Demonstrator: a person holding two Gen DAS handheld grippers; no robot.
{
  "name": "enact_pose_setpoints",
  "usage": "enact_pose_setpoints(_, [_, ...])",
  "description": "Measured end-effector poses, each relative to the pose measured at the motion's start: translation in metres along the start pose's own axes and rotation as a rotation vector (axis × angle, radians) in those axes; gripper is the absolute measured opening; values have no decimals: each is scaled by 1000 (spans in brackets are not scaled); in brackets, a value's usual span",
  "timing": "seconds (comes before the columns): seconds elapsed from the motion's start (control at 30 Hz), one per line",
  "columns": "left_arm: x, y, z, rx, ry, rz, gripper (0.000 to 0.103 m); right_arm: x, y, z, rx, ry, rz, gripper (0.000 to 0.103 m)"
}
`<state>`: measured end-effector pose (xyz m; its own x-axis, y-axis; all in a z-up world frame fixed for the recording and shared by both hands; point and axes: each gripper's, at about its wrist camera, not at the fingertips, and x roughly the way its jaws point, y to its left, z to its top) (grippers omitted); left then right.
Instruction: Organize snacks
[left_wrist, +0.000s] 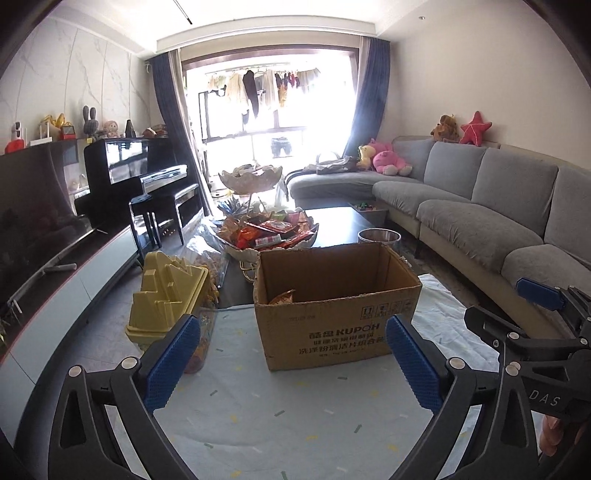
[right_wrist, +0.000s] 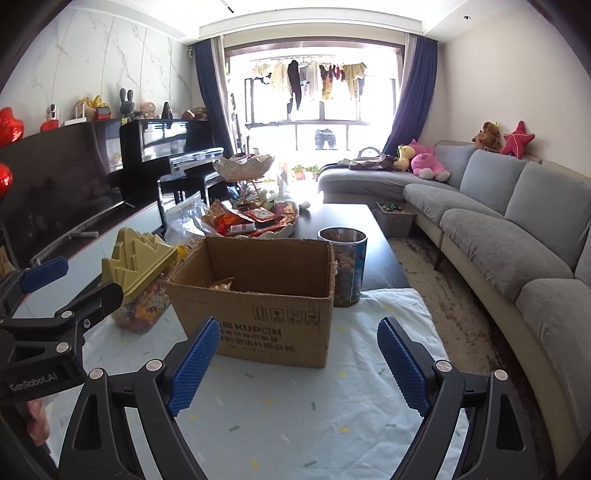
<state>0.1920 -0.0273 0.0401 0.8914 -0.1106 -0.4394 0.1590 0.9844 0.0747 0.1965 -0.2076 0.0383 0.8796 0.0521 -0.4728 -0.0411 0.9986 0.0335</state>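
An open cardboard box (left_wrist: 332, 317) (right_wrist: 266, 317) stands on a pale cloth, with one orange snack packet (left_wrist: 282, 297) (right_wrist: 221, 283) inside at its left. Behind it a white leaf-shaped tray (left_wrist: 269, 236) (right_wrist: 255, 221) is heaped with several snack packets. A clear jar with a yellow lid (left_wrist: 166, 306) (right_wrist: 136, 273) stands left of the box. A round tub of nuts (right_wrist: 343, 266) (left_wrist: 378, 236) stands at the box's right rear. My left gripper (left_wrist: 291, 362) is open and empty, in front of the box. My right gripper (right_wrist: 295, 362) is open and empty, also in front of it.
The cloth (left_wrist: 295, 413) covers the near end of a dark coffee table (right_wrist: 340, 218). A grey sofa (right_wrist: 498, 221) runs along the right. A TV and low cabinet (left_wrist: 55, 240) line the left, with a piano (left_wrist: 129, 166) behind. A second tier bowl (left_wrist: 251, 177) rises above the tray.
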Motion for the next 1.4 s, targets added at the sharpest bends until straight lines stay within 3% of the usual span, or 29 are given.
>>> enact_pose_setpoints(0.6, [-38, 4, -46, -44, 23, -4, 103, -41, 8, -41, -31, 1, -25, 92])
enact_pose_setpoints(1.4, [-33, 0, -55, -34, 51, -28, 103, -42, 5, -51, -20, 31, -21, 92])
